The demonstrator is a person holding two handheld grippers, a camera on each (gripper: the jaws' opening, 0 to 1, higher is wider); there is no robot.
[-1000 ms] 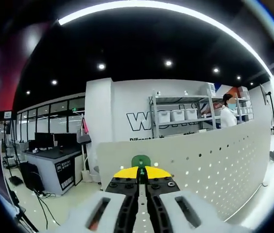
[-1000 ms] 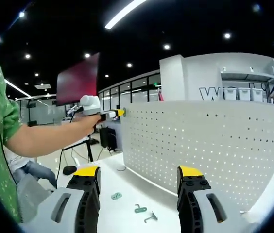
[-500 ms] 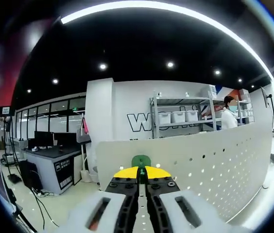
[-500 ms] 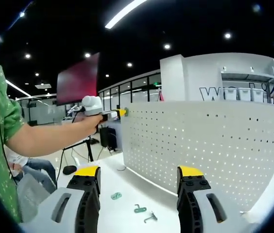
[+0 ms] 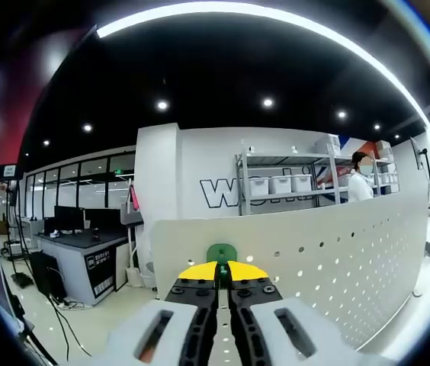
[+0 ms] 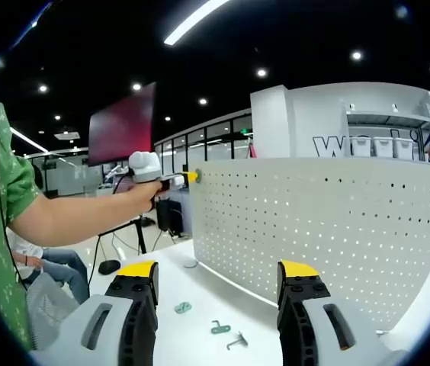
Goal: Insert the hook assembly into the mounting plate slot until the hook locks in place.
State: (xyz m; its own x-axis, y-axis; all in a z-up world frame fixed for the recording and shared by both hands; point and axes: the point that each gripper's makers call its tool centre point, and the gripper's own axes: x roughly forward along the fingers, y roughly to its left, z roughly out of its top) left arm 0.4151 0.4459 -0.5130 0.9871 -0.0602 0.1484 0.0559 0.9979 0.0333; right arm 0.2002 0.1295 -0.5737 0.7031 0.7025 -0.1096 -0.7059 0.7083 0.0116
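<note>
Working from the biggest thing down, we face the white pegboard (image 6: 329, 229), which stands upright on the white table (image 6: 200, 305) and serves as our mounting plate. In the left gripper view the same board (image 5: 337, 259) runs off to the far right, and our tips sit at its upper left corner.

The left gripper (image 5: 223, 268) has its jaws pressed together, pinching the green hook (image 5: 220, 252), which pokes up just past the yellow tips and sits against the board's top edge. From the right gripper view we see this left gripper (image 6: 171, 180) held high in the person's hand (image 6: 140, 194), its yellow tip touching the board's left edge.

The right gripper (image 6: 216, 268) hangs low over the near table with its jaws wide apart and nothing between them.

Three small spare pieces lie on the table between those open jaws: a green piece (image 6: 182, 308), another green hook (image 6: 219, 329) and a grey clip (image 6: 236, 341).

To do this step well, we judge that the hook wants lining up squarely with a hole, then a steady push until it seats. We keep the grip firm, avoid twisting, and hold the right gripper back so the board and spares stay in sight.
</note>
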